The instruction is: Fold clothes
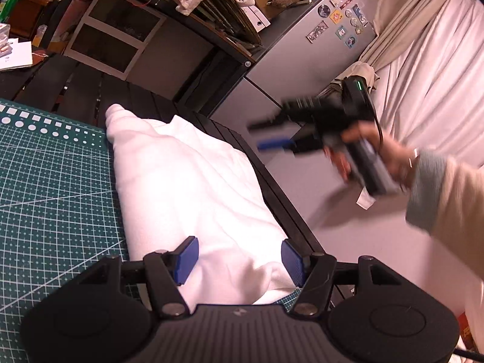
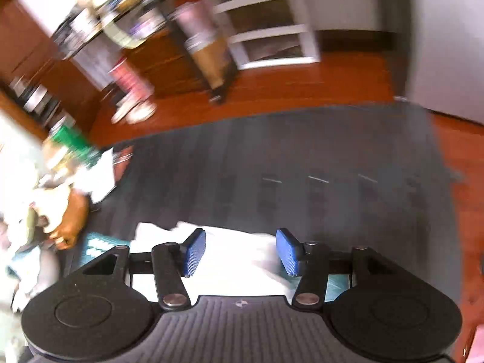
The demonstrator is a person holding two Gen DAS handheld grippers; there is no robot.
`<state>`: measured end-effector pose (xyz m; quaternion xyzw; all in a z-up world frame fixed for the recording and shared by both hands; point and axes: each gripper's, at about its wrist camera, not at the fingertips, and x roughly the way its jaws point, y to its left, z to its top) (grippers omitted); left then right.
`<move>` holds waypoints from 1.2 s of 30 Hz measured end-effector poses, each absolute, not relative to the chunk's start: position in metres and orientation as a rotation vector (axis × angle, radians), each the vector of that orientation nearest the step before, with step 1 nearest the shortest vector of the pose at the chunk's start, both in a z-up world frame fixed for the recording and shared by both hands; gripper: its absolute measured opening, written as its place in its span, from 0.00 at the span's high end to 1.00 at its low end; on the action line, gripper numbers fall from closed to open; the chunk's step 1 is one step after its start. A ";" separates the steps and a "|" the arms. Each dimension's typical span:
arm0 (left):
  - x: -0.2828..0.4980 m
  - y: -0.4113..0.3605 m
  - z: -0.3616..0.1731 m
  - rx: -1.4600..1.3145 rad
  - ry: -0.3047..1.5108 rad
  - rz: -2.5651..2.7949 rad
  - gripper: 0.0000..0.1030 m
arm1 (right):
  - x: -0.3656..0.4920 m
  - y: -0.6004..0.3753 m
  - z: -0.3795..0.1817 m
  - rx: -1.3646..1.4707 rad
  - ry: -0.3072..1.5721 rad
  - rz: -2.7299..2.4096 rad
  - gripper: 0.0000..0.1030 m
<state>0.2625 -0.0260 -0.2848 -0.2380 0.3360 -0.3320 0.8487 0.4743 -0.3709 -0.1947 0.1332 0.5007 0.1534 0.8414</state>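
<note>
A white garment (image 1: 193, 187) lies bunched on the dark table, its left edge over a green cutting mat (image 1: 51, 187). My left gripper (image 1: 240, 258) is open, its blue pads on either side of the garment's near end, just above it. My right gripper (image 1: 272, 136) shows blurred in the left wrist view, held in a hand beyond the table's right edge, jaws apart and empty. In the right wrist view my right gripper (image 2: 240, 249) is open above the white garment (image 2: 236, 260), with nothing between the pads.
The dark slatted table (image 2: 302, 157) stretches ahead. A grey fridge with magnets (image 1: 305, 51), white curtains (image 1: 432, 84) and a cluttered shelf (image 1: 193, 9) stand beyond it. Clutter and cloth (image 2: 45, 199) sit at the table's left in the right wrist view.
</note>
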 end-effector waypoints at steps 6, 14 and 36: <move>0.259 -0.031 -0.282 -0.471 0.706 -0.673 0.42 | 0.457 -0.359 -0.228 0.328 1.021 0.449 0.96; 0.259 -0.030 -0.277 -0.460 0.710 -0.671 0.42 | 0.456 -0.378 -0.253 0.361 0.974 0.297 0.94; 0.341 0.058 -0.253 -1.042 0.845 -0.731 0.40 | 0.316 -0.384 -0.246 0.707 0.926 0.429 0.60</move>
